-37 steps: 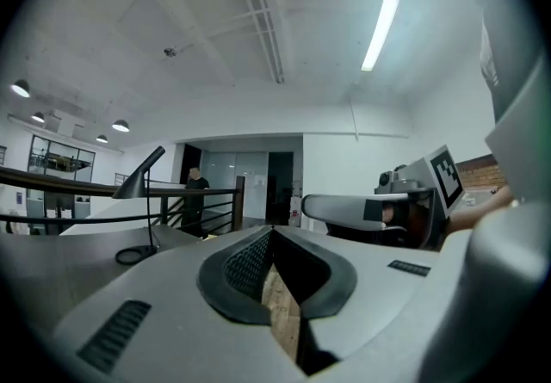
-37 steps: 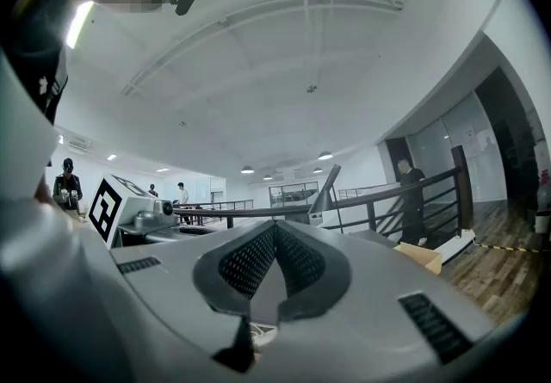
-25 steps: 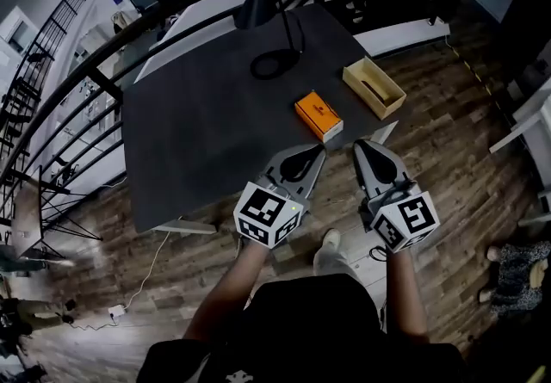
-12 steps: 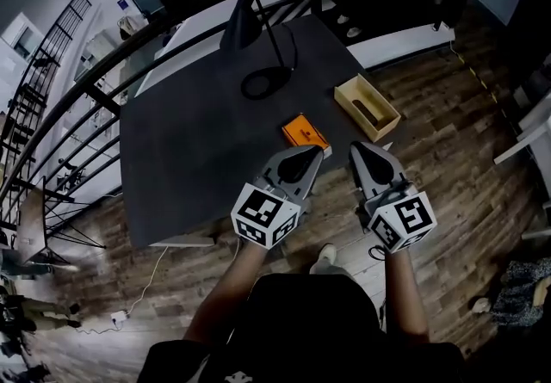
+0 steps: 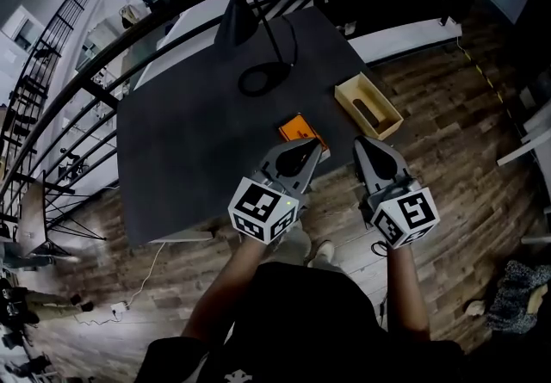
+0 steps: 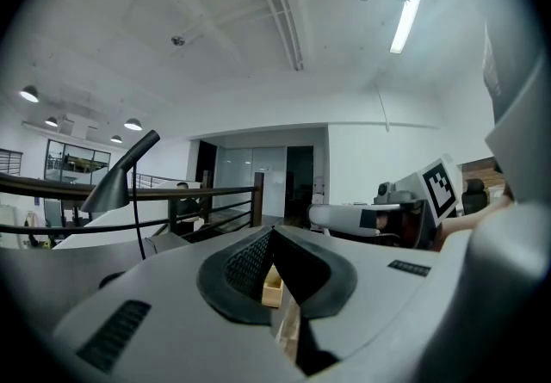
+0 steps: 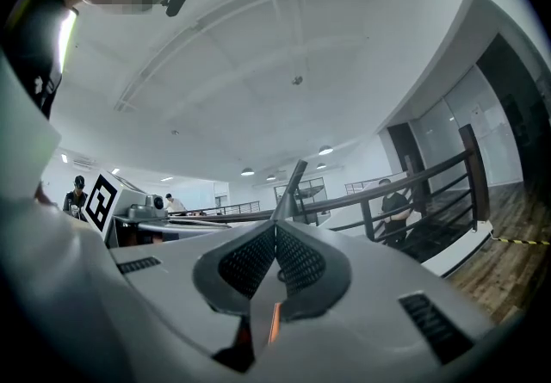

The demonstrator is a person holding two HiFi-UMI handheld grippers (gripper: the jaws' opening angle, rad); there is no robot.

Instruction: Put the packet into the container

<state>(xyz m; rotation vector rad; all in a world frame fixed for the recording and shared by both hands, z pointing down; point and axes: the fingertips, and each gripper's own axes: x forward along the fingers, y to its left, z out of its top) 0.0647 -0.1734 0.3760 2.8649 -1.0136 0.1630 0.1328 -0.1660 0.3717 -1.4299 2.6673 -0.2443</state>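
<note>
One orange packet (image 5: 298, 128) lies flat on the dark table (image 5: 189, 140) near its front edge. The wooden container (image 5: 351, 91) sits apart from it to the right, at the table's corner. The left gripper (image 5: 310, 146) is held just in front of the packet, its tip overlapping the packet's near edge in the head view, jaws pressed together on nothing. Beside it, the right gripper (image 5: 363, 145) is likewise closed and empty. A black lamp (image 5: 240, 11) stands farther back.

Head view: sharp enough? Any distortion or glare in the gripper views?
Head view: sharp, fisheye bows the railing, corners dark. Left gripper view: round vignette, ceiling strip light blown out. Right gripper view: same vignette, no harsh glare.
</note>
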